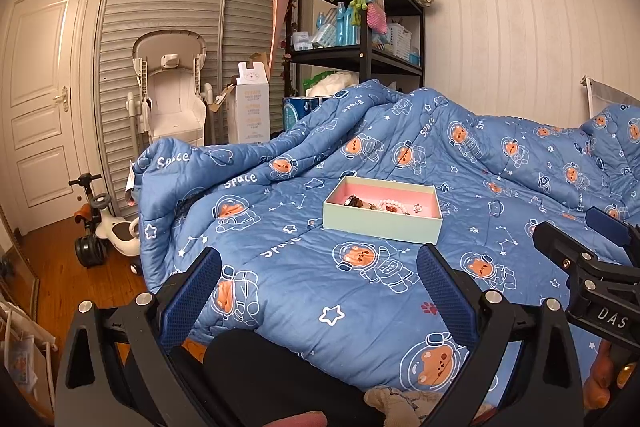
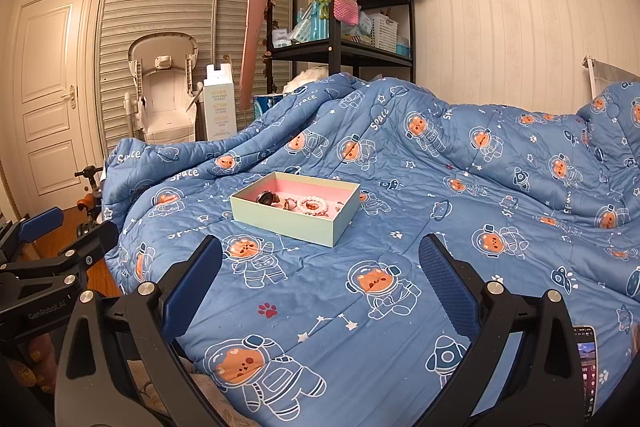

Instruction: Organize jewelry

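Observation:
A pale green box (image 1: pixel 380 225) (image 2: pixel 292 223) with a pink inside lies on the blue space-print quilt (image 1: pixel 320 287) (image 2: pixel 360 307). In it sit a dark watch (image 2: pixel 266 197), a pink bead bracelet (image 1: pixel 390 206) (image 2: pixel 312 205) and other small pieces. My left gripper (image 1: pixel 320 267) hovers open over the quilt, short of the box, with nothing between its fingers. My right gripper (image 2: pixel 320 259) is also open and empty, with the box ahead and slightly left. Each gripper shows at the edge of the other's view, the right gripper (image 1: pixel 592 259) and the left gripper (image 2: pixel 48 251).
A phone (image 2: pixel 586 363) lies on the quilt at the near right. Beyond the bed stand a black shelf unit (image 1: pixel 360 27) with hanging knitted bags, a white high chair (image 1: pixel 172 95), a tall carton (image 1: pixel 250 107) and a ride-on toy (image 1: pixel 104 231) on the wooden floor by the door.

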Available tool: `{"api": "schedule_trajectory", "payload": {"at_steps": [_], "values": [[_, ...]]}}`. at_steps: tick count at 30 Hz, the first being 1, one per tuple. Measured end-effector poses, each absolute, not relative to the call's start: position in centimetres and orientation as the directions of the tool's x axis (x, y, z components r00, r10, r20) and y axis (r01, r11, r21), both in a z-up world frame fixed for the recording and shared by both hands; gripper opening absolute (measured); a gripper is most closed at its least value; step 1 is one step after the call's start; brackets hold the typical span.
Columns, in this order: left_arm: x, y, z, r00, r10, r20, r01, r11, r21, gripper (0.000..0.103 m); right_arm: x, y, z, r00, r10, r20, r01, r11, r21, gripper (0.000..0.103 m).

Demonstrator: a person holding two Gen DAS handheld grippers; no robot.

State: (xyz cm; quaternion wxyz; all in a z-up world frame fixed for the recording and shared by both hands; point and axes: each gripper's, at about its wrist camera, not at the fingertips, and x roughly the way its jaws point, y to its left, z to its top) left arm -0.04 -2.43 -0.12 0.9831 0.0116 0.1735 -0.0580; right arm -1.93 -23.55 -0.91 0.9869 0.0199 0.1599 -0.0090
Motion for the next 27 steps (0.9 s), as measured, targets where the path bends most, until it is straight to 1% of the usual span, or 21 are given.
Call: {"api": "schedule_trajectory", "payload": {"at_steps": [27], "values": [[-0.1, -2.38, -0.83, 0.929, -0.096, -0.357, 0.102, 0.995, -0.003, 0.096, -1.89, -24.33, -0.97, 0.947, -0.029, -0.321, 0.041, 0.999, 0.031, 0.097]]}}
